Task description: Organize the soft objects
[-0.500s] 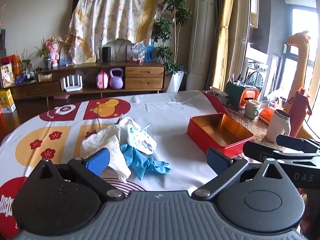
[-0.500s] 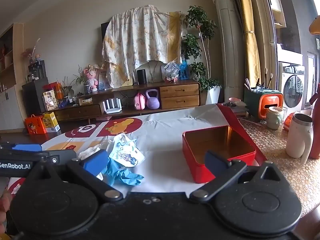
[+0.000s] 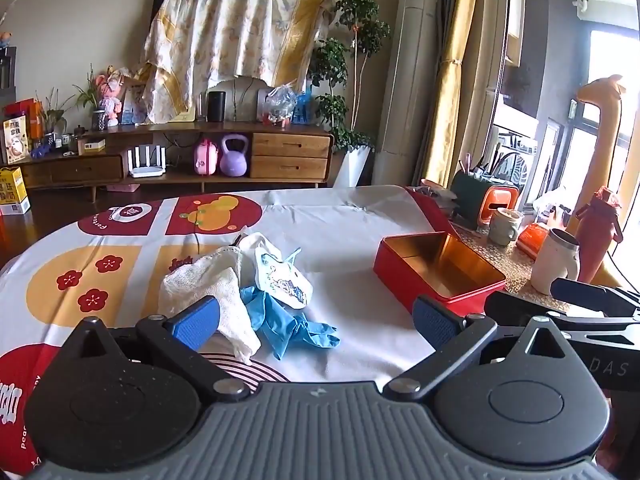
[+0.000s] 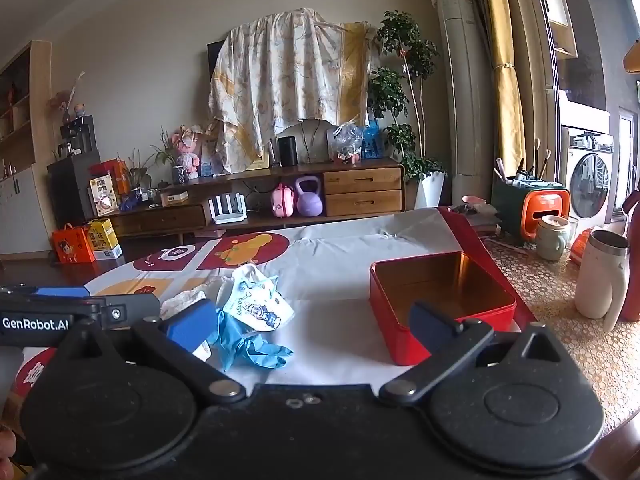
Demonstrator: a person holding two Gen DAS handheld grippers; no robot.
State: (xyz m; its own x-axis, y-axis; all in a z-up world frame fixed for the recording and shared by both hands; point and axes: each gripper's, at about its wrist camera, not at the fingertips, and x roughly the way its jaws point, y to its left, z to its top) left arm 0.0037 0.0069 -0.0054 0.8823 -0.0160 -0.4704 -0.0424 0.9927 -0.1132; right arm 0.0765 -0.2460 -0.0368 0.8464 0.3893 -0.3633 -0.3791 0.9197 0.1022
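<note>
A pile of soft things lies on the table: a white towel (image 3: 208,284), a printed face mask (image 3: 282,278) and a blue rubber glove (image 3: 288,326). An open, empty red tin box (image 3: 438,270) stands to their right. My left gripper (image 3: 316,318) is open and empty, held just short of the pile. My right gripper (image 4: 312,322) is open and empty too, between the glove (image 4: 248,344) and the red box (image 4: 440,300). The mask (image 4: 256,310) and a bit of towel (image 4: 180,300) also show in the right wrist view.
The table carries a white cloth with red and yellow prints (image 3: 352,232). At its right edge stand a white jug (image 3: 556,260), a red bottle (image 3: 600,232), a cup (image 3: 504,226) and a green-orange holder (image 3: 486,196). A wooden sideboard (image 3: 200,156) lines the far wall.
Both grippers have shifted only slightly; the pile and the box lie as before.
</note>
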